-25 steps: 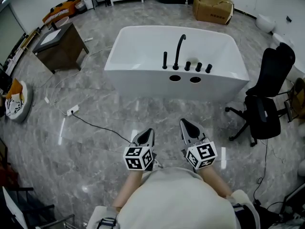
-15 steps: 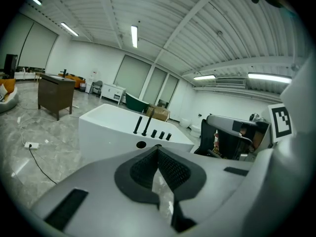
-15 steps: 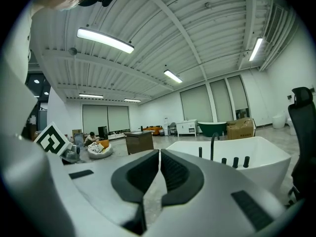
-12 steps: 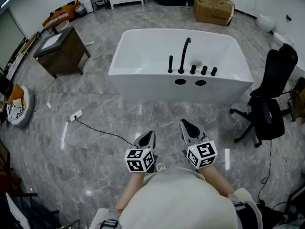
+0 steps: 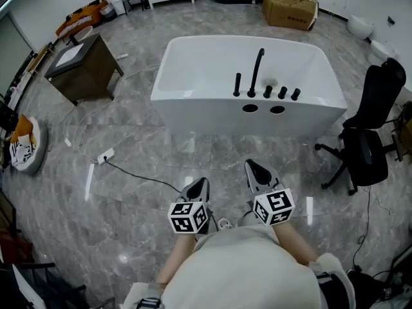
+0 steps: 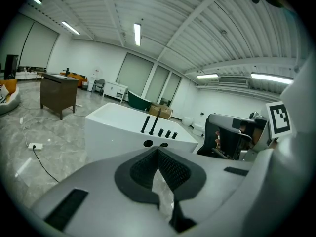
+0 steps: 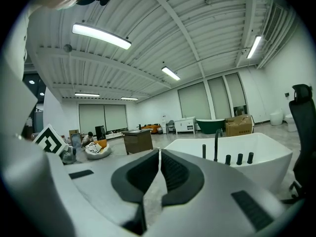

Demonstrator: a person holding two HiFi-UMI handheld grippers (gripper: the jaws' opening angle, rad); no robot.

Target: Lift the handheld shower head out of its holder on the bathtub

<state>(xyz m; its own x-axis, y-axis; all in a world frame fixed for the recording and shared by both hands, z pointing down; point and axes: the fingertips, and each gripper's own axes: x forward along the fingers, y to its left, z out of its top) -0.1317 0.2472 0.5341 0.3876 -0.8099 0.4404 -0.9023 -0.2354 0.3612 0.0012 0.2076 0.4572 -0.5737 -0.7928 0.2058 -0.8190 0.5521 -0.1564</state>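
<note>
Two empty grippers, left gripper (image 5: pixel 197 185) and right gripper (image 5: pixel 254 169), jaws together; bathtub (image 5: pixel 206 118) now nearer, we approach shower head (image 5: pixel 237 84).

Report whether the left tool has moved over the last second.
Yes. Against the tub and the power strip, the left tool has shifted leftward in the head view.

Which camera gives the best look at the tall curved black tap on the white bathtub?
The head view: the tap stands whole and unblocked on the bathtub rim. Both gripper views show it smaller and side-on, farther off.
</note>
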